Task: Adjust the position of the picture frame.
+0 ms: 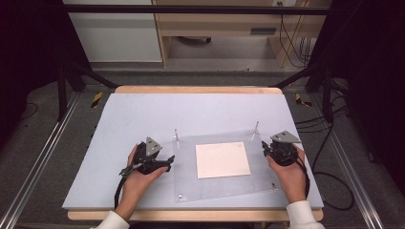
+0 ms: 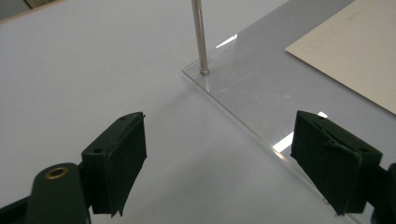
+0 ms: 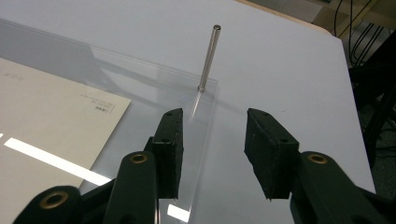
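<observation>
Acrylic plate (image 1: 224, 188) lies flat on table (image 1: 143, 114), centre-right, paper sheet (image 1: 222, 159) on it, metal pin (image 2: 200, 37) upright at each far corner. Left gripper (image 1: 168, 161) spread wide at left edge, pinching nothing; right gripper (image 1: 265, 149) parted astride right edge (image 3: 205, 135), pads clear. Likely next: grip both edges. Close evenly, lift level, keep sheet from sliding, avoid pins.

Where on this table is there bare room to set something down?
The far half of the table, beyond the clear plate and its two pins, is bare, as is the near left corner. It is crowded around the plate, paper sheet and both tools.
</observation>
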{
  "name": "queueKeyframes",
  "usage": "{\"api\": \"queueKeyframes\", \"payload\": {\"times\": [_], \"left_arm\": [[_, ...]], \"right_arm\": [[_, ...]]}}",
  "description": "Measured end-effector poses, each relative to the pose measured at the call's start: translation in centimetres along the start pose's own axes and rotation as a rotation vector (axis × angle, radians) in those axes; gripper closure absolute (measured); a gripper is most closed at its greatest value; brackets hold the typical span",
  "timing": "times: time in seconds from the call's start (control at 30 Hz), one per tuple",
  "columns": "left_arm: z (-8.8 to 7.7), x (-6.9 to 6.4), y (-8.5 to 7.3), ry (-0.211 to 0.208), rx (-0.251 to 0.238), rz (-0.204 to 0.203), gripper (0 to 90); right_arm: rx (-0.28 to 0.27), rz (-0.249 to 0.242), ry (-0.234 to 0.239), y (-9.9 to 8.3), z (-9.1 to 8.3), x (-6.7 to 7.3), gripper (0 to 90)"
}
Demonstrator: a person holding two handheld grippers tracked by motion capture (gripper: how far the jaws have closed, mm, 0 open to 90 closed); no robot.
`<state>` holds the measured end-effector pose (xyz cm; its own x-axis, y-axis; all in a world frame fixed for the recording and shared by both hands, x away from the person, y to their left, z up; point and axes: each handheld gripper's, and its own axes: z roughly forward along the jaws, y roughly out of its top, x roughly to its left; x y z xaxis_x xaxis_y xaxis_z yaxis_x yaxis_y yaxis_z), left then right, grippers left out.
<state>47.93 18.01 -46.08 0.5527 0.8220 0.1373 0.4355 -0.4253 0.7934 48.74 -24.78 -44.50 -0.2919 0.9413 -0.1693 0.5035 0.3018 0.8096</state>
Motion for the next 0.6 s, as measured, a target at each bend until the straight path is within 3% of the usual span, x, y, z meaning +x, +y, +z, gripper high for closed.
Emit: {"api": "queueKeyframes", "payload": {"times": [0.1,0.17,0.2,0.23,0.3,0.33,0.47,0.53,0.57,0.6], "left_arm": [[-0.1,-0.2,0.2,0.005,-0.017,0.015,18.3],[-0.3,-0.4,0.6,-0.019,-0.023,0.016,20.7],[-0.5,-0.3,1.3,-0.018,-0.006,0.032,22.0],[-0.7,-0.4,1.6,-0.009,0.018,0.009,24.3],[-0.6,-0.2,2.0,-0.007,0.017,0.017,27.2],[0.1,0.2,2.9,-0.020,0.008,0.056,28.5],[1.8,0.3,3.8,-0.025,0.058,0.079,33.0],[2.1,0.5,3.8,-0.028,0.060,0.069,33.4],[2.9,0.7,3.9,-0.043,0.040,0.019,35.2],[2.9,0.7,3.9,-0.043,0.040,0.019,36.4]], "right_arm": [[0.006,0.022,0.015,0.1,-0.1,-0.1,55.1],[0.014,0.023,0.025,0.3,-0.1,-0.1,54.3],[0.035,0.015,0.048,0.7,0.1,-0.3,51.7],[0.045,0.009,0.062,1.0,0.3,-0.5,51.8],[0.059,-0.006,0.069,1.3,0.5,-0.8,52.8],[0.098,-0.047,0.082,1.9,1.0,-1.4,53.8],[0.144,-0.095,0.125,3.1,3.1,-2.8,54.2],[0.148,-0.090,0.141,3.3,3.6,-2.9,54.5],[0.167,-0.104,0.158,3.3,4.8,-3.1,56.4],[0.167,-0.104,0.158,3.3,4.8,-3.1,56.4]]}}
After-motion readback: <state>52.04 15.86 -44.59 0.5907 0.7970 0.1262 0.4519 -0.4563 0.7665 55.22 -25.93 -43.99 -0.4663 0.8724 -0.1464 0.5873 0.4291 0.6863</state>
